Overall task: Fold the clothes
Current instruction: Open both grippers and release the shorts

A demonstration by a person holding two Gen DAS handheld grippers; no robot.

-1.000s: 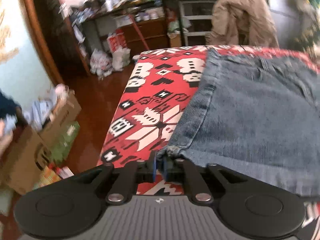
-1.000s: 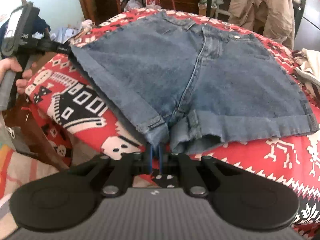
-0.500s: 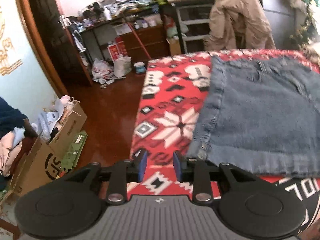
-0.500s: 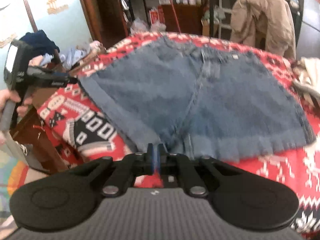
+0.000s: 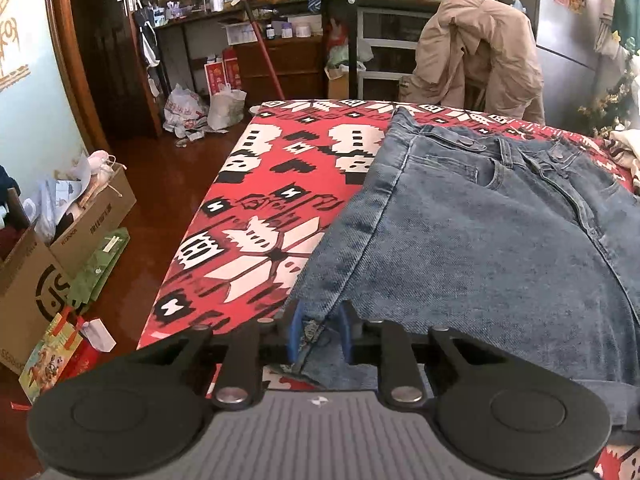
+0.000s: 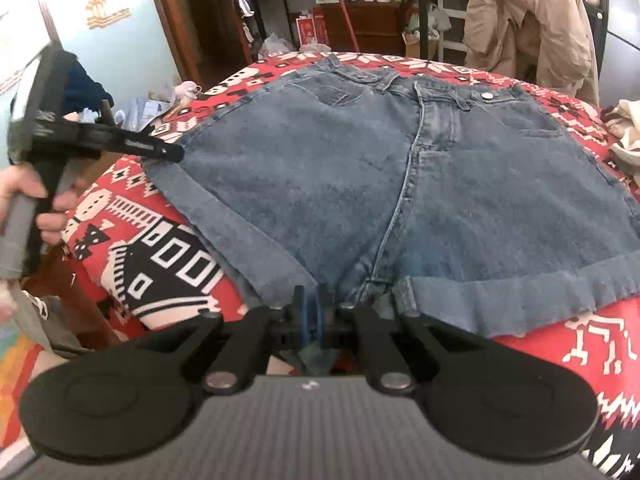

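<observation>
- A table (image 5: 256, 200) under a red cloth woven with black and white geometric figures fills the middle of both views; its near edge is hidden behind the gripper bodies.
- Denim shorts (image 6: 400, 184) lie flat on that cloth, front up, waistband at the far side and rolled hems toward the cameras. The fabric is faded blue twill with metal buttons, and the hems are frayed.
- A tan padded jacket (image 5: 476, 52) hangs over a chair beyond the table; the chair itself is almost wholly covered.
- Cardboard boxes (image 5: 52, 256) on the wooden floor are cut off at the left edge.
- The left gripper (image 5: 320, 334) has its blue pads on either side of the outer corner of one hem; its jaws are closing, denim between them. In the right wrist view it is blurred, with a hand (image 6: 24, 204) around its handle.
- The right gripper (image 6: 311, 312) pinches the inner hem near the crotch, pads almost together.
</observation>
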